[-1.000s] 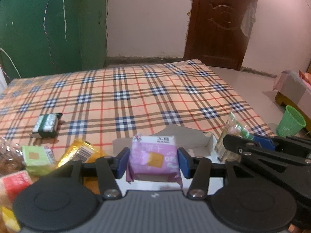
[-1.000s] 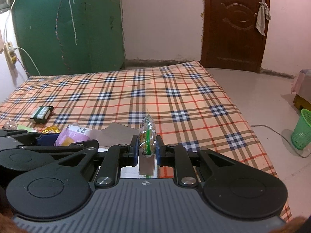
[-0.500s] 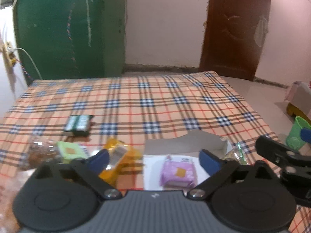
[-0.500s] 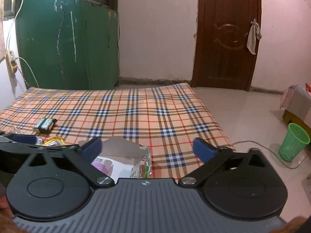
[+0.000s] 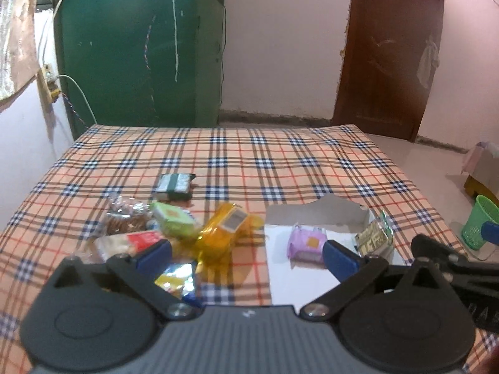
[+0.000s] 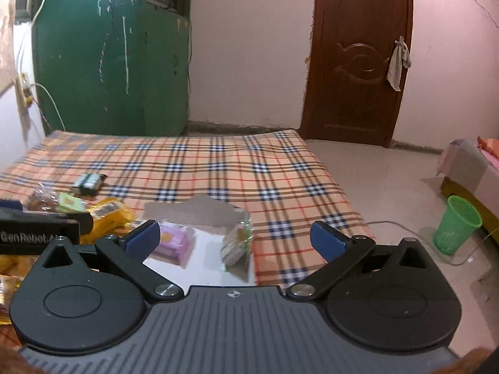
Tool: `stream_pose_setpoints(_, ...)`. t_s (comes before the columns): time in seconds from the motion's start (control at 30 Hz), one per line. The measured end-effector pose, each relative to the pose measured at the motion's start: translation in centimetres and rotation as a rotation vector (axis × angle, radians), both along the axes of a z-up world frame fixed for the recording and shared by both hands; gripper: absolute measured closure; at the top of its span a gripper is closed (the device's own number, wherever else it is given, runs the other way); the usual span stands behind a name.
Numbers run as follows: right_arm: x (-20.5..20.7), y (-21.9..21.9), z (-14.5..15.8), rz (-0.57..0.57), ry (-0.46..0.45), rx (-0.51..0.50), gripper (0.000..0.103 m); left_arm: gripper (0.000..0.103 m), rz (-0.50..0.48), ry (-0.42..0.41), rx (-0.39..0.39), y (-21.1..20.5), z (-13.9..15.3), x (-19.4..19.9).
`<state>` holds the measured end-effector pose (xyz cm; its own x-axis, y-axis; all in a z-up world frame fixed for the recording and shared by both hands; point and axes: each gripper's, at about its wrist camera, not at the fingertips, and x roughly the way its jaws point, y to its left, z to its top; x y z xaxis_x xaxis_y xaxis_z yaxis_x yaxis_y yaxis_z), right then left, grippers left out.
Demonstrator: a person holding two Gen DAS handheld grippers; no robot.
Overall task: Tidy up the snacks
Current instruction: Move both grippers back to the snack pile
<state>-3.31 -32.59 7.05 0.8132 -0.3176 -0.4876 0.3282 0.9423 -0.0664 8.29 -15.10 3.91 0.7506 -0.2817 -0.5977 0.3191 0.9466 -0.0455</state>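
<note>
A shallow white cardboard box (image 5: 293,280) lies on the plaid bed. A purple snack pack (image 5: 307,244) lies in it, and a green-and-clear packet (image 5: 374,238) leans on its right wall. Both show in the right wrist view, the purple pack (image 6: 174,243) and the packet (image 6: 238,243). My left gripper (image 5: 246,257) is open and empty, raised above the bed near the box's left edge. My right gripper (image 6: 235,238) is open and empty above the box. A pile of loose snacks lies left of the box: a yellow pack (image 5: 226,229), a light green pack (image 5: 173,218), a red-and-white pack (image 5: 131,241).
A dark green pack (image 5: 174,185) lies farther back on the plaid cover (image 5: 249,162). A clear biscuit bag (image 5: 126,216) sits in the pile. A green waste basket (image 6: 455,224) stands on the floor to the right. A green cabinet and a brown door stand behind.
Both grippers have opened and let go: the purple pack and the green packet now rest in the box. Both grippers have risen and pulled back from the box.
</note>
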Motion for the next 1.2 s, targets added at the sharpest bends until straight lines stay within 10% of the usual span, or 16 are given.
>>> stream_pose_setpoints(1.2,0.6,11.9,-3.4,0.242,0.072,0.082,0.0,0.001,0.193,0.001,0.096,11.6,-0.2,-4.4)
